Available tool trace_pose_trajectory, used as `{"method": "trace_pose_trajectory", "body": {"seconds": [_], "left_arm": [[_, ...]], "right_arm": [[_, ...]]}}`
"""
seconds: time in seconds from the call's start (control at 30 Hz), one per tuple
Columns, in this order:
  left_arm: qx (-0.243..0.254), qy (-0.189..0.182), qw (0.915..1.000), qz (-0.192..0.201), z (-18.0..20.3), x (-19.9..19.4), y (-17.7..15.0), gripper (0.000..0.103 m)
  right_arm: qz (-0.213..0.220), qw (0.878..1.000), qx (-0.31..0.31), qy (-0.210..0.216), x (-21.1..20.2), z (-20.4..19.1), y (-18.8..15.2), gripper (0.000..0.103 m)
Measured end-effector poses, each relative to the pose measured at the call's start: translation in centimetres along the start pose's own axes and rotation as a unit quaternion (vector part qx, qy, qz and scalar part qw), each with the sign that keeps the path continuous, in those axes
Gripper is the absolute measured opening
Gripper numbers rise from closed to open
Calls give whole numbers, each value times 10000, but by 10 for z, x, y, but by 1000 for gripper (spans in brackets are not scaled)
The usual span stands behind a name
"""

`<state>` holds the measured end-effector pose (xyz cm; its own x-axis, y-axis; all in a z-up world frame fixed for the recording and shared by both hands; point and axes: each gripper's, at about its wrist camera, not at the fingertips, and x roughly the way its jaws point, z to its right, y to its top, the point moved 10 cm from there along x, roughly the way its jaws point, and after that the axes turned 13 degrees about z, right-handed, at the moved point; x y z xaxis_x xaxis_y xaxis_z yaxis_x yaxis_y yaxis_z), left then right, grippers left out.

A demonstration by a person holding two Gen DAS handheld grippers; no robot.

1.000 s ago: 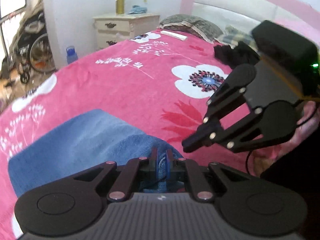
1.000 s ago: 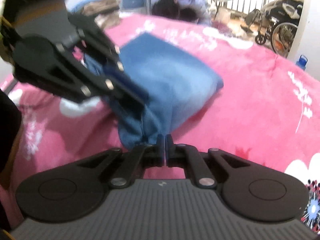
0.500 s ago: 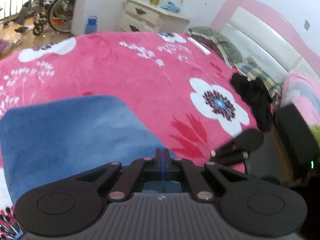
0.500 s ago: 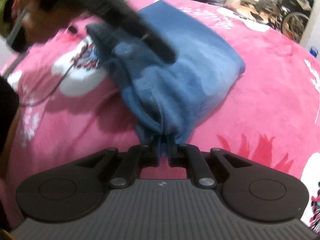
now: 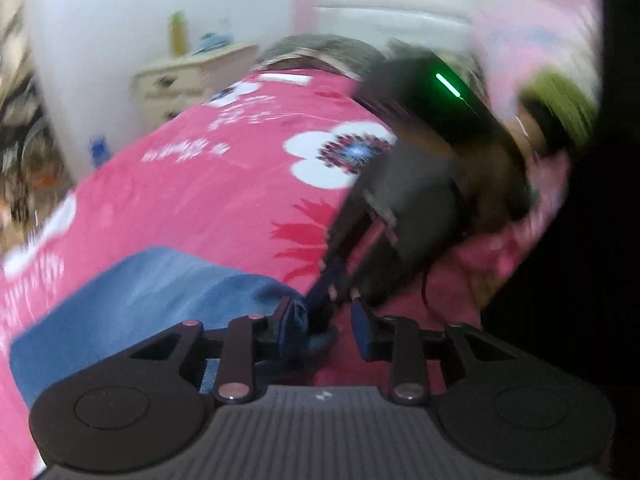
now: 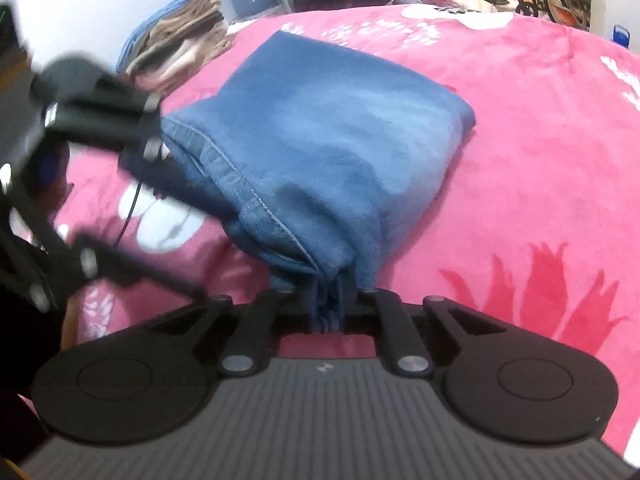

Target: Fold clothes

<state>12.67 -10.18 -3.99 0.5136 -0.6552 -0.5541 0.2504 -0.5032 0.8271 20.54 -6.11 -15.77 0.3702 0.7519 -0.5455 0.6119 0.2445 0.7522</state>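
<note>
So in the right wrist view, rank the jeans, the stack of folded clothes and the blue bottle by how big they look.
1. jeans, by far the largest, though nearest the camera.
2. stack of folded clothes, smaller but farther back, so its real size is unsure.
3. blue bottle, smallest, at the bed's far edge.

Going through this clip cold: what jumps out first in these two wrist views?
The folded blue denim garment lying on the bright pink flowered blanket dominates. The right gripper has its jaws shut on a bunched corner at the garment's near edge, while the left gripper hangs open beside the denim. Behind the bed, a stack of folded tan and blue cloths sits by the wall.
</note>
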Motion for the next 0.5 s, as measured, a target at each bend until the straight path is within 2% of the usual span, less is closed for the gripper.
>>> {"method": "trace_pose_trajectory", "body": {"seconds": [0.1, 0.23, 0.27, 0.5], "left_arm": [[946, 41, 9952, -253, 22, 12, -16, 32], [1918, 404, 9799, -372, 32, 29, -34, 30], [2050, 445, 9771, -364, 34, 31, -35, 30], [2423, 561, 9684, -170, 46, 33, -33, 30]], "right_arm": [[-42, 9996, 250, 129, -6, 3, 0, 5], [-130, 9992, 313, 206, -7, 5, -2, 5], [-145, 9992, 305, 208, -7, 5, -2, 8], [-250, 9991, 249, 219, -6, 7, -5, 8]]}}
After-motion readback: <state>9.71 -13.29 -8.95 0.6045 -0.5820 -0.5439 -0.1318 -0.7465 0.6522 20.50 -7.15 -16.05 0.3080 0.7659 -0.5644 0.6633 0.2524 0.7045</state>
